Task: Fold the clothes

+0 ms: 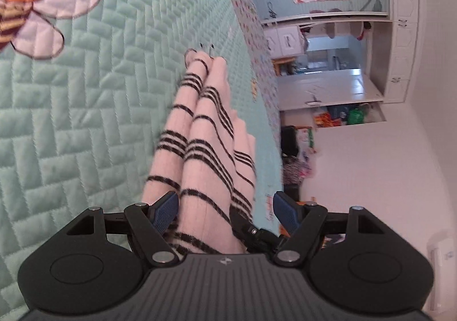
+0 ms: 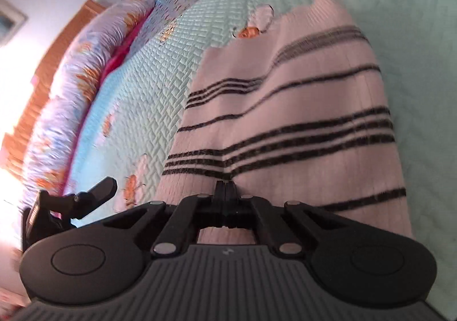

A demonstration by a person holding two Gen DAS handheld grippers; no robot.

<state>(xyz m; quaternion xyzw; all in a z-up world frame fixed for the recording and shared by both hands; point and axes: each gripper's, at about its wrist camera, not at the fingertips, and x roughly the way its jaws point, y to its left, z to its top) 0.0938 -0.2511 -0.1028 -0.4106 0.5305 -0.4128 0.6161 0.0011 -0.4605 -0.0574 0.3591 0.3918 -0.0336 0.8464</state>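
A pink knit garment with black stripes [image 1: 205, 132] hangs in folds over the mint quilted bedspread [image 1: 85, 109]. My left gripper [image 1: 225, 211] is open; its blue pads stand apart on either side of the cloth, not pinching it. In the right wrist view the same garment [image 2: 300, 109] spreads out ahead, lifted off the bedspread [image 2: 142, 86]. My right gripper [image 2: 226, 188] is shut on the garment's near edge. The other gripper [image 2: 85, 198] shows at the lower left of the right wrist view, and the right gripper's tip [image 1: 251, 232] shows in the left wrist view.
The bedspread carries bee appliqués [image 1: 31, 6]. A floral pillow roll [image 2: 65, 98] and wooden headboard [image 2: 42, 69] lie at the bed's far side. Beyond the bed edge are a white cabinet with shelves [image 1: 328, 69] and cluttered items on the floor [image 1: 300, 149].
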